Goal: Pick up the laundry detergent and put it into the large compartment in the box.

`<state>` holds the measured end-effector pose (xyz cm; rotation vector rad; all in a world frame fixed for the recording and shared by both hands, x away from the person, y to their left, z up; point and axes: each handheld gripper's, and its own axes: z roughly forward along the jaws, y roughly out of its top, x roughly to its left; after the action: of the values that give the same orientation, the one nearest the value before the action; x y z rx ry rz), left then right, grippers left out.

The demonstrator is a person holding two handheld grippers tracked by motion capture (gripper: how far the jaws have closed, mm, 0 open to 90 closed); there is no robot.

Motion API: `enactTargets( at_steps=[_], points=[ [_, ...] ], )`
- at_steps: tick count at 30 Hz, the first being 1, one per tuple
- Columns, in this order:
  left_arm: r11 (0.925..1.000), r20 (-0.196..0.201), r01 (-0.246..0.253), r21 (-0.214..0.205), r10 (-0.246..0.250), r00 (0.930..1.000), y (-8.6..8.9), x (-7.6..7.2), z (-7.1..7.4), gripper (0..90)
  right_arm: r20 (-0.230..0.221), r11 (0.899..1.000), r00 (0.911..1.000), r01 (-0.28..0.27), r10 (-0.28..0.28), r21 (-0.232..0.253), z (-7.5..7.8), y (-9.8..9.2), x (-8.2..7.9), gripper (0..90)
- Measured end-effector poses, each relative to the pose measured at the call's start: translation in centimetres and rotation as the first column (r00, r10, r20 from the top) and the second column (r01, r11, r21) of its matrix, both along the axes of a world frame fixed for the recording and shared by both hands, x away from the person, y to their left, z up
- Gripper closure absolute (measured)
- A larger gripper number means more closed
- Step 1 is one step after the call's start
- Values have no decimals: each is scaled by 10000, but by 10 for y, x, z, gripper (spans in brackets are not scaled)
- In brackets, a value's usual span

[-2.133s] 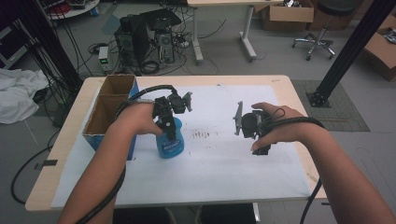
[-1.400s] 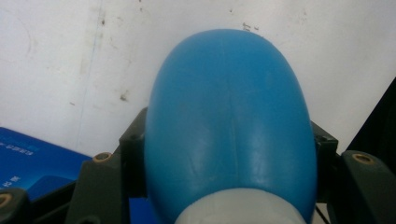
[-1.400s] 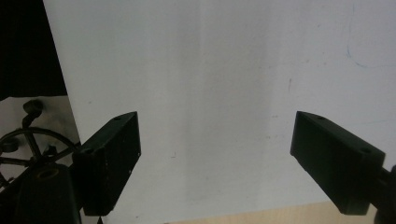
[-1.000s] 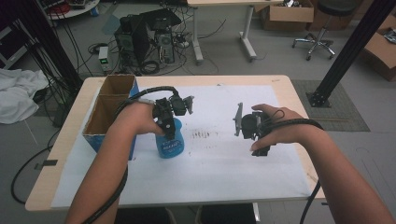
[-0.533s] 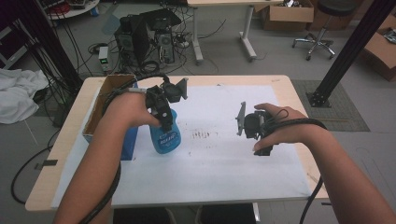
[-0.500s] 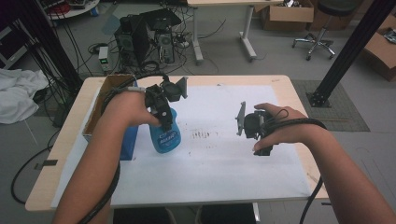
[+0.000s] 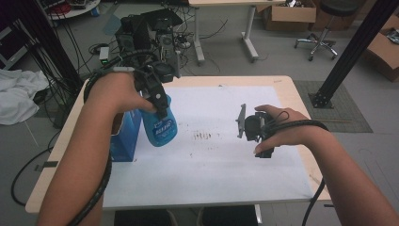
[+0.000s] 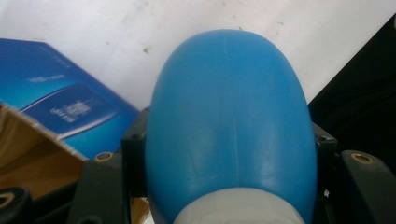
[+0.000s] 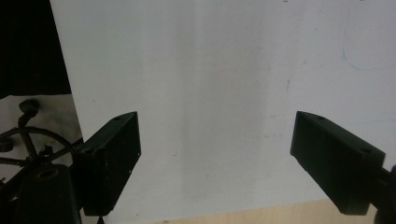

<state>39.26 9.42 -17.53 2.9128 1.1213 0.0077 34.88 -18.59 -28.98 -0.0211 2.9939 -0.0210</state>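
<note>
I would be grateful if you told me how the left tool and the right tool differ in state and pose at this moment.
The left tool is shut on the blue spray bottle, while the right tool stands open with nothing between its jaws. The left tool holds the bottle off the white sheet, beside the blue box; the right tool sits low over the sheet's right part. Both are black, hand-held and trail a cable.

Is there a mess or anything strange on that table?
A patch of small dark specks dirties the white sheet near the middle, beside the blue bottle that the left gripper holds off the table. The bottle hangs tilted. Nothing looks broken or spilled.
</note>
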Motion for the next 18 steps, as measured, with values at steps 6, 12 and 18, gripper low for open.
enactTargets(
  at_steps=[6,12,18],
  points=[
    [9944,13,-1047,123,1047,9945,7,5,20,387,-24,10000,10000,0,-1,-34,1,0,-2,163],
    [9809,-65,-1944,22,1944,9809,18,8,41,386,-25,10000,10000,-6,6,25,2,-2,-1,163],
    [9499,-525,-3125,-59,3118,9487,35,10,62,385,8,9999,10000,13,-13,142,3,-2,1,163]
  ],
)
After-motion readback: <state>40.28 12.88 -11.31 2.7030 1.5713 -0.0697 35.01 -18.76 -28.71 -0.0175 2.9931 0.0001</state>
